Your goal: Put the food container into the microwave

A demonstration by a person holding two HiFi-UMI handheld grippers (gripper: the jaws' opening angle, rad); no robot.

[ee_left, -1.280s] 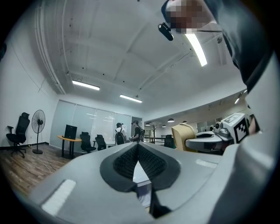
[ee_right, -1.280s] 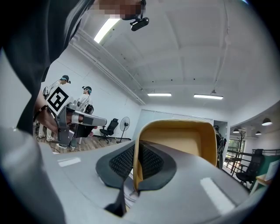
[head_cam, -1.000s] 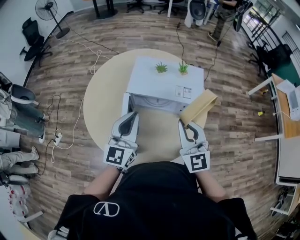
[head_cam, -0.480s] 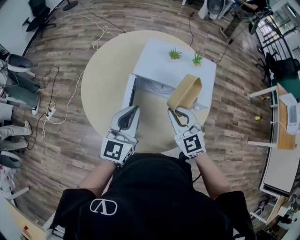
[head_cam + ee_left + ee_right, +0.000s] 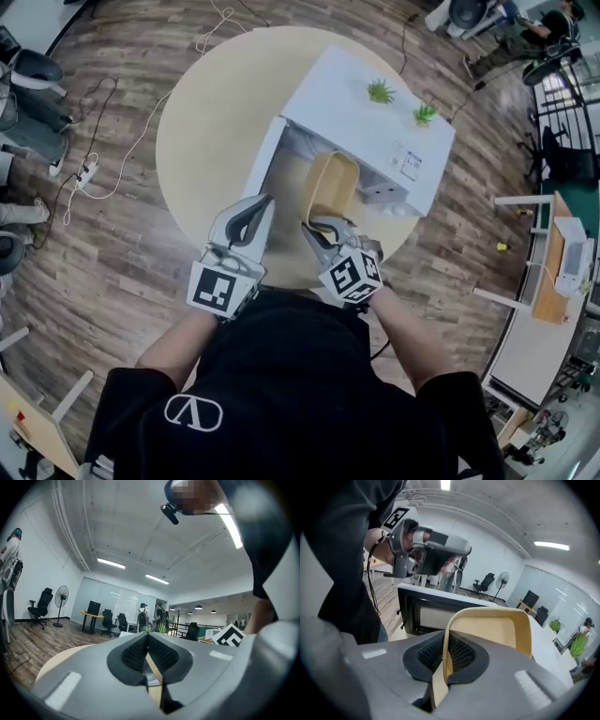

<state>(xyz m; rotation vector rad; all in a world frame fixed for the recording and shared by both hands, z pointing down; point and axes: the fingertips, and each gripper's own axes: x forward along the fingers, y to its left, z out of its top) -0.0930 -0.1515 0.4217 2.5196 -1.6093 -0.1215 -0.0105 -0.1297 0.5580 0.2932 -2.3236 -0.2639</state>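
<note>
1. My right tongs (image 5: 314, 228) were clamped on the rim of the food container (image 5: 330, 187). The near edge of the tan wall sat pinched between the pads, and the rest of the tray stood up ahead of the tips.
2. My left tongs (image 5: 263, 202) were closed and held nothing. They hung just to the left of the right pair and pointed roughly level.
3. The microwave (image 5: 366, 103) stood on the round table (image 5: 206, 122), ahead of both tongs. Its door (image 5: 267, 161) was swung open, out beyond the left tongs.
4. The container was off the table and hung in front of the open mouth. Its far edge was near the opening, but I could not tell whether it had crossed the threshold.
5. Done, as I judged it: the door was open and the container was gripped, lifted and brought up to the mouth.
6. Left to do, as I judged it: level the tray out, carry it forward into the cavity, set it on the floor inside, then open the right tongs and draw them back. Shutting the door might follow, and the free left tongs were well placed for that.
</note>
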